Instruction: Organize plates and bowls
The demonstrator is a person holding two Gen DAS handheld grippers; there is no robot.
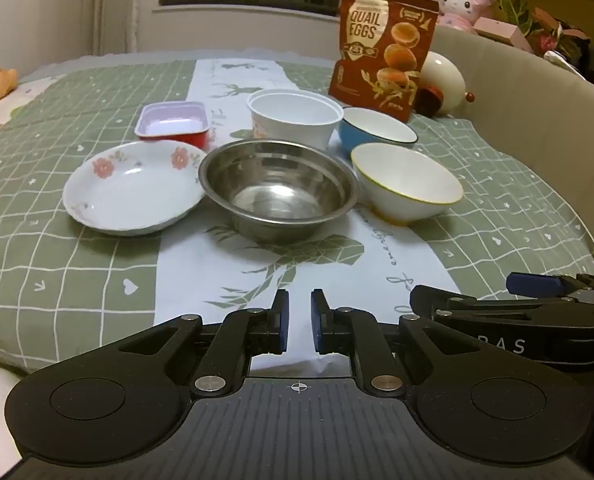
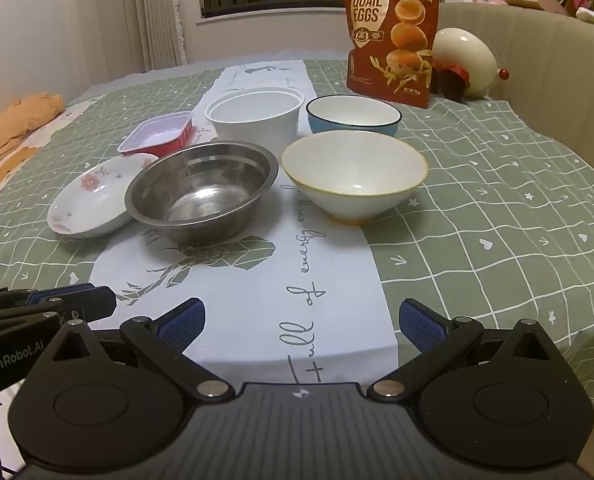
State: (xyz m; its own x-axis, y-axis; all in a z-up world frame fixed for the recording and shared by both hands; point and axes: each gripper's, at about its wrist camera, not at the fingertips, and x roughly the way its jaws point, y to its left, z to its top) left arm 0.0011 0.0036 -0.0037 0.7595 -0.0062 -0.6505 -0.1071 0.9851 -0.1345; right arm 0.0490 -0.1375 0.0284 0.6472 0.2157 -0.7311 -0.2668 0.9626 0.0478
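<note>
Several dishes sit on the table: a floral plate (image 1: 131, 186) (image 2: 91, 200) at left, a steel bowl (image 1: 277, 188) (image 2: 201, 190) in the middle, a white bowl with a yellow rim (image 1: 407, 182) (image 2: 355, 172) at right. Behind them are a red rectangular tray (image 1: 173, 122) (image 2: 157, 134), a white plastic tub (image 1: 295, 116) (image 2: 255, 114) and a blue bowl (image 1: 377, 130) (image 2: 353, 116). My left gripper (image 1: 300, 320) is nearly shut and empty, near the table's front edge. My right gripper (image 2: 302, 322) is open and empty, beside it.
A quail eggs bag (image 1: 385, 46) (image 2: 393, 32) stands at the back right, with a cream egg-shaped toy (image 1: 443, 76) (image 2: 463, 60) behind it. A green checked cloth (image 1: 57, 260) (image 2: 497, 220) covers the table. A chair back (image 1: 537, 112) curves along the right.
</note>
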